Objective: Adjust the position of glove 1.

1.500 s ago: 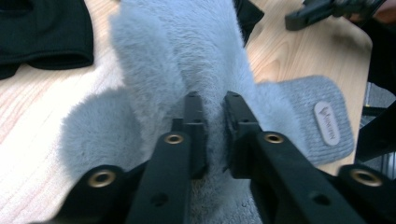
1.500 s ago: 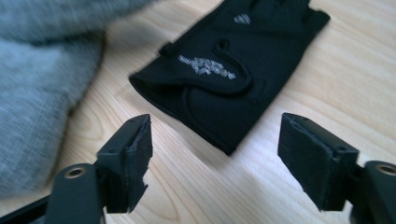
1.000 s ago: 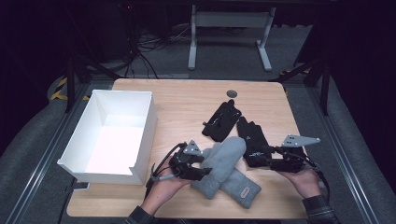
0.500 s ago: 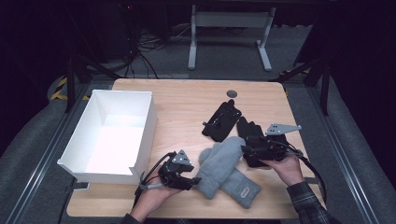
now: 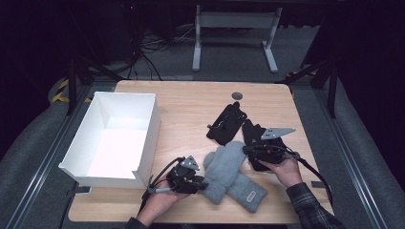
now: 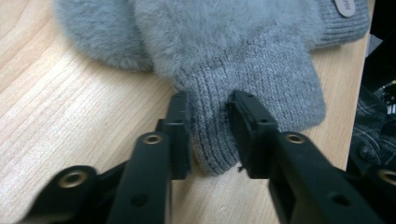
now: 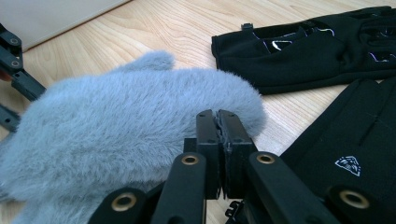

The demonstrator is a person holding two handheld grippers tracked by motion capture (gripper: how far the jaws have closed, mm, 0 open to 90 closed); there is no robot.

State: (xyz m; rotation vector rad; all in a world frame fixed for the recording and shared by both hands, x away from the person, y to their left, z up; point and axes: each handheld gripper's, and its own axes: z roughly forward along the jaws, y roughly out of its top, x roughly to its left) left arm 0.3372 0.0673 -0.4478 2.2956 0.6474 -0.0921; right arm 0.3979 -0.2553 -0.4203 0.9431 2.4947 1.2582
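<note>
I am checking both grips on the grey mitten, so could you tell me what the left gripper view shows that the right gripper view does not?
The left gripper view shows the left gripper closed on the mitten's ribbed cuff. The right gripper view shows the right gripper pinching the fluffy tip, with two black gloves beside it. Both show the grey mitten lying on the wooden table.

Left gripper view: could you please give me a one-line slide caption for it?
Left hand-held gripper pinching the ribbed cuff of a grey fuzzy mitten on the wooden table.
</note>
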